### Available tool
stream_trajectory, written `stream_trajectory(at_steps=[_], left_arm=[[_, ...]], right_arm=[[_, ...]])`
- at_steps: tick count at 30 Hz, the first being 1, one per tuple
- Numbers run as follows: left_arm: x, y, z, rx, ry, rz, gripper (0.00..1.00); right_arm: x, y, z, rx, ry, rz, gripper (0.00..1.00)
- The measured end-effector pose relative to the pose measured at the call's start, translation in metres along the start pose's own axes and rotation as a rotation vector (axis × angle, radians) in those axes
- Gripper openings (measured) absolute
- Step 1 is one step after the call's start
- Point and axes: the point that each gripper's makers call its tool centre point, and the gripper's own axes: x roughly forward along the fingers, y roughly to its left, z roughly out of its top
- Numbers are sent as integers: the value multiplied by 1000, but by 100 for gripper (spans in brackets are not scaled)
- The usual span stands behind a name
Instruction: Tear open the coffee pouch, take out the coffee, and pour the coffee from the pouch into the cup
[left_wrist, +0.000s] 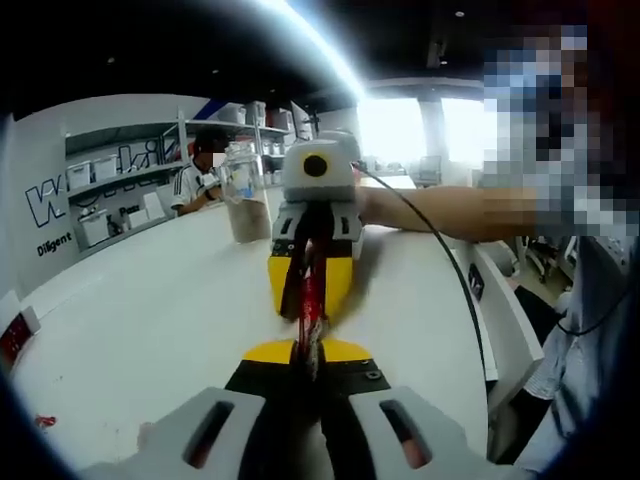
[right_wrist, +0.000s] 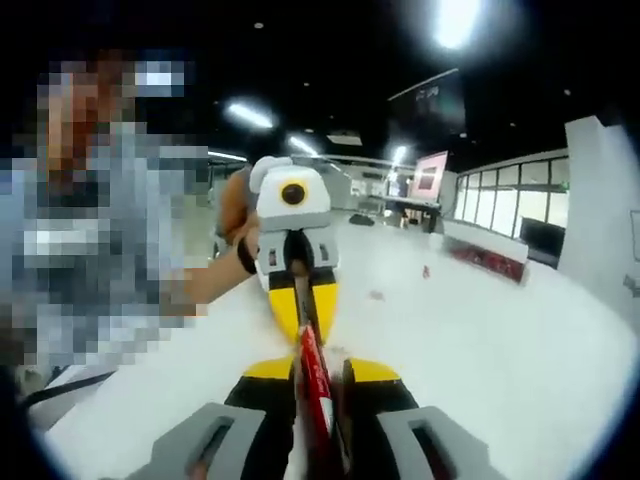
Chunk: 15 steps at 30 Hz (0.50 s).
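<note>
A thin red coffee pouch (left_wrist: 311, 305) hangs edge-on above the white table (left_wrist: 150, 320), stretched between both grippers. My left gripper (left_wrist: 308, 352) is shut on its near end. Facing it, my right gripper (left_wrist: 310, 290) is shut on the far end, yellow tips almost touching mine. In the right gripper view the same red pouch (right_wrist: 313, 372) runs from my right gripper (right_wrist: 318, 375) up to the left gripper (right_wrist: 300, 300). A clear cup (left_wrist: 244, 195) with brownish content at its bottom stands on the table behind and left of the grippers.
A person's forearm (left_wrist: 450, 212) reaches in from the right behind the right gripper. Another person (left_wrist: 205, 170) sits at the far side by wall shelves (left_wrist: 110, 180). Small red scraps (left_wrist: 45, 422) (right_wrist: 426, 271) lie on the table. The table edge (left_wrist: 470, 300) runs along the right.
</note>
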Motion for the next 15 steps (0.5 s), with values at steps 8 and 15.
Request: stream_trajectory(at_steps=[8, 15], left_arm=[[0, 4, -1, -52, 5, 2, 10], [1, 2, -2, -70, 4, -10, 10]], right_arm=[[-14, -25, 14, 16, -95, -166, 31], [-38, -46, 17, 57, -158, -322, 34]])
